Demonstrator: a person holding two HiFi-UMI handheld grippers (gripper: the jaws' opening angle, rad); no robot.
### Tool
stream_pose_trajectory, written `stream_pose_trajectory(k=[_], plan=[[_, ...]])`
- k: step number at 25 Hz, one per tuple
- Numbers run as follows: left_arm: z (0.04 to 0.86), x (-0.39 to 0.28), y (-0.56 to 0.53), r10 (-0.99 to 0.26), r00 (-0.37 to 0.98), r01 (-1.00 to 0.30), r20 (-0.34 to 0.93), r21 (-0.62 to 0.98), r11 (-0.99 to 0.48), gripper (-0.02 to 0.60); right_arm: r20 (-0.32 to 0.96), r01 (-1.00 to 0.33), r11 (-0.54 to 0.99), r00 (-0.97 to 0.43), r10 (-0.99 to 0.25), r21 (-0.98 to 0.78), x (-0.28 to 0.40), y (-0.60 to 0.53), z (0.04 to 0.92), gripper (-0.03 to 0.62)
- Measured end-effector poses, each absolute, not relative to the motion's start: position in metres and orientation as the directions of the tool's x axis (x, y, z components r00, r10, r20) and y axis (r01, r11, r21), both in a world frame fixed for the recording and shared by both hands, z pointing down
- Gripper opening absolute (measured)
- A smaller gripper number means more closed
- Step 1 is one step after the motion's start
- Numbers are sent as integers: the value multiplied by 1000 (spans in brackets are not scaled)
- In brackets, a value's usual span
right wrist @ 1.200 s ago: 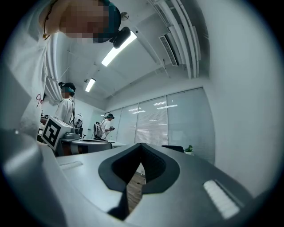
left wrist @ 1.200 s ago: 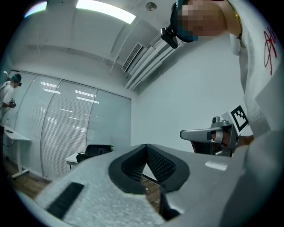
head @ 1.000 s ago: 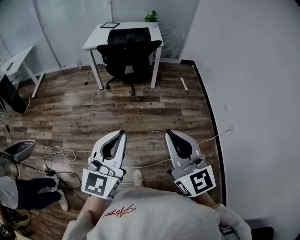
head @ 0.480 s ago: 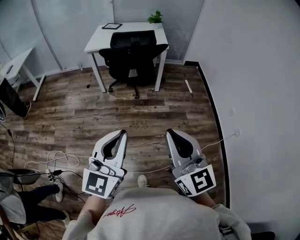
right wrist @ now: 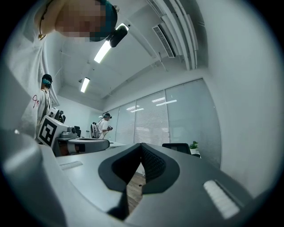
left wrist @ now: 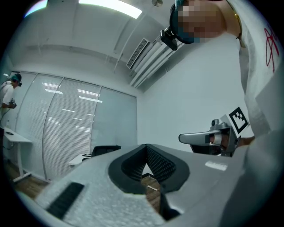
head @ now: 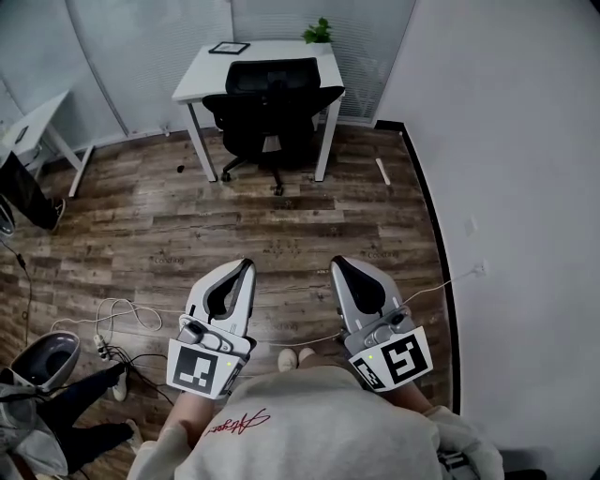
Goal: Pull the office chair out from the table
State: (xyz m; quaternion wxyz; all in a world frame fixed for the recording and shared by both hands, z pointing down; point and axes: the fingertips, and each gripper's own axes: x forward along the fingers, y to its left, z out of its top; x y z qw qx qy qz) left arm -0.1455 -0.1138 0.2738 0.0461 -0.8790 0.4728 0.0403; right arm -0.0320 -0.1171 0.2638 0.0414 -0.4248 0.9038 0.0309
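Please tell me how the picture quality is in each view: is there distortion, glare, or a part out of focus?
Head view: even light and sharp, the chair is clear, and the lower edge of the wall bows. Left gripper view: round fisheye frame with dark corners, the ceiling light glares white, and the near body of the left gripper looks soft. Right gripper view: same bending, bright ceiling lamp.

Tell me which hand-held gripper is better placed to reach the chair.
Left, marginally. The left hand-held gripper and the right hand-held gripper are both shut, empty and far from the chair, but the left points nearer its middle.
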Motion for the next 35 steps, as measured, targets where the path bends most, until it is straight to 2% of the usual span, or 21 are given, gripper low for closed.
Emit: stream_pose_trajectory(k=[19, 35], plan=[[276, -160, -145, -835, 541, -841, -104, -62, -537, 0, -95, -776, 630, -628, -773, 3, -44, -147, 269, 2], [280, -170, -280, -861, 493, -870, -126, -70, -488, 0, -128, -723, 689, -689, -713, 55, -55, -287, 268, 2]])
